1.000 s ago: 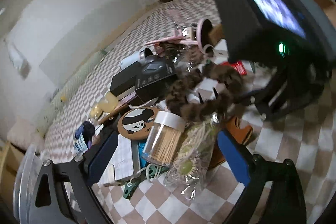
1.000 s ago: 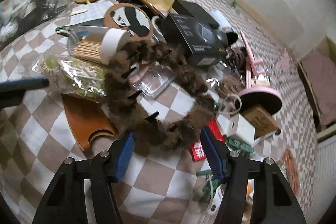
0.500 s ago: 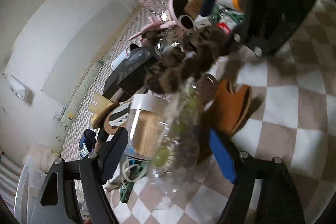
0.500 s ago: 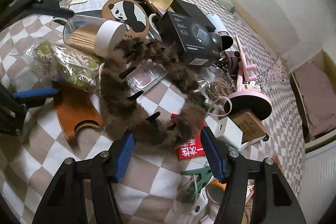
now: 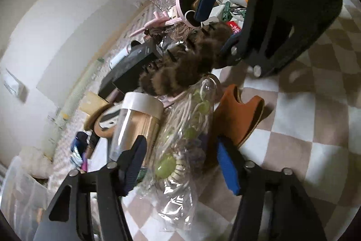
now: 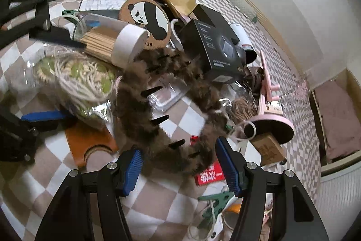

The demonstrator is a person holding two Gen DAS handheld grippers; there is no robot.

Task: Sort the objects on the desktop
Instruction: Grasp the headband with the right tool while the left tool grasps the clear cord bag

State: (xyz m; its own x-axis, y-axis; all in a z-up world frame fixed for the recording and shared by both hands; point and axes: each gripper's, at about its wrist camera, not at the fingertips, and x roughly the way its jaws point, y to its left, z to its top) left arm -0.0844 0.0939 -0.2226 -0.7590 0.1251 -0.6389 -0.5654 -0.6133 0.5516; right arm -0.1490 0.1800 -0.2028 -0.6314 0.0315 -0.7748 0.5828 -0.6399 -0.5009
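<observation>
Surface: checkered cloth in brown and white, crowded with small things.
Left gripper: jaws released, blue pads spread wide to either side of a clear bag; neither pad is seen pressing on it.
Clear bag: lies at 6 o'clock in the left wrist view, holding cream cord and green beads; in the right wrist view it sits at 9 o'clock, with the left gripper's blue pad just below it.
Right gripper: jaws released, blue pads wide apart on either side of the near curve of a furry headband; whether a pad touches the fur I cannot tell.
Furry headband: brown, curved like an open ring with black comb teeth pointing inward, lying flat near the middle of the right wrist view; in the left wrist view it sits just above centre, under the right gripper.
Jar: clear, white lid, full of thin wooden sticks, on its side at 10 o'clock of the headband, just beside the bag.
Panda coaster: round, at 12 o'clock of the jar, partly propped on the pile.
Black box: at 1 o'clock of the headband, close to its far curve.
Orange leather piece: flat on the cloth at 8 o'clock, its edge under the bag.
Pink stand: at 3 o'clock, round base facing the camera.
Red card: partly under the headband's near curve.
Green clip: at 5 o'clock, beside the right pad.
</observation>
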